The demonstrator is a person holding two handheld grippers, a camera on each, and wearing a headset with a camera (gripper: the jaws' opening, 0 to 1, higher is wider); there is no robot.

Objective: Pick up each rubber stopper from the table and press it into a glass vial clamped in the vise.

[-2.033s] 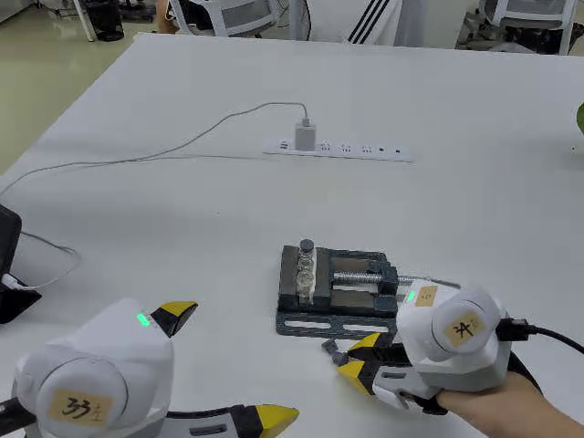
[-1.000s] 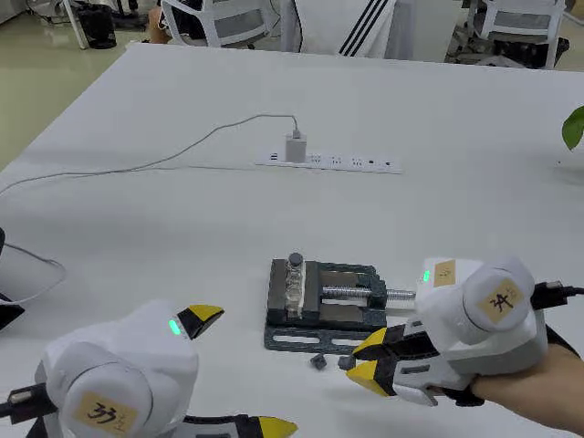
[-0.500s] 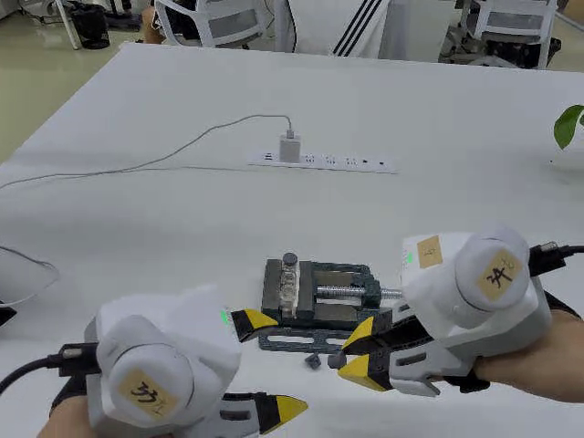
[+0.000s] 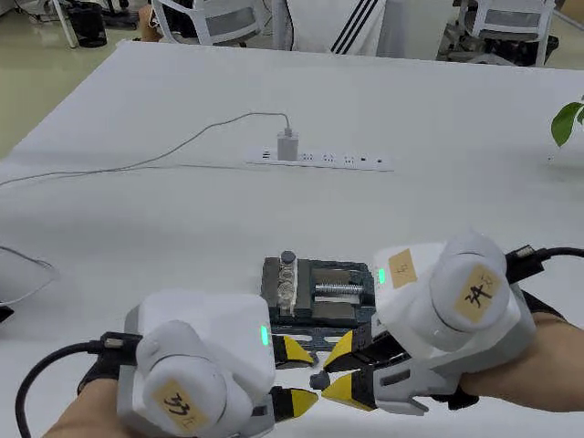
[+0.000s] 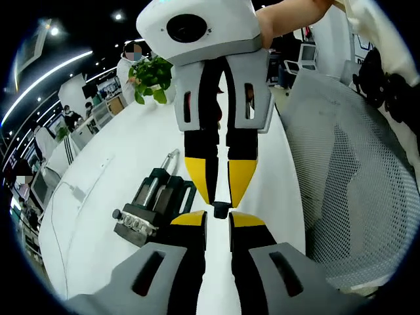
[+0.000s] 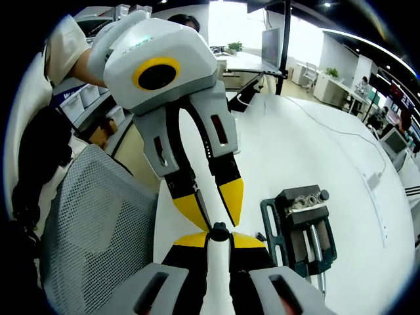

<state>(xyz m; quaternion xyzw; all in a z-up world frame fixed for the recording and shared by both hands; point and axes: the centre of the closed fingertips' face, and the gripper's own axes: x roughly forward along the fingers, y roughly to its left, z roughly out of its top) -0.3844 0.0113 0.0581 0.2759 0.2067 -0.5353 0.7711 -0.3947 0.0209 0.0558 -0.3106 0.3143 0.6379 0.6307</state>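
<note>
A small dark rubber stopper (image 4: 318, 380) hangs at the tips of my right gripper (image 4: 336, 370), whose jaws are shut on it just in front of the vise (image 4: 334, 312). My left gripper (image 4: 299, 376) faces it tip to tip, jaws open, with the fingertips beside the stopper. In the left gripper view the stopper (image 5: 221, 210) sits between my left gripper (image 5: 218, 220) and the right gripper (image 5: 220, 193). The right gripper view shows the stopper (image 6: 220, 230) at its own tips (image 6: 220, 239), with the left gripper (image 6: 220, 213) above. A glass vial (image 4: 287, 281) stands clamped in the vise, capped by a dark stopper (image 4: 288, 258).
Another small stopper (image 6: 259, 236) lies on the table by the vise base (image 6: 305, 226). A white power strip (image 4: 328, 161) with a charger and cable lies farther back. A plant leaf (image 4: 568, 121) is at the right edge. A mesh chair (image 5: 348, 164) is beside the table.
My left gripper has come in from the lower left until its tips meet the right gripper's. The right gripper has shifted left. A stopper that lay on the table is now at the tips.
</note>
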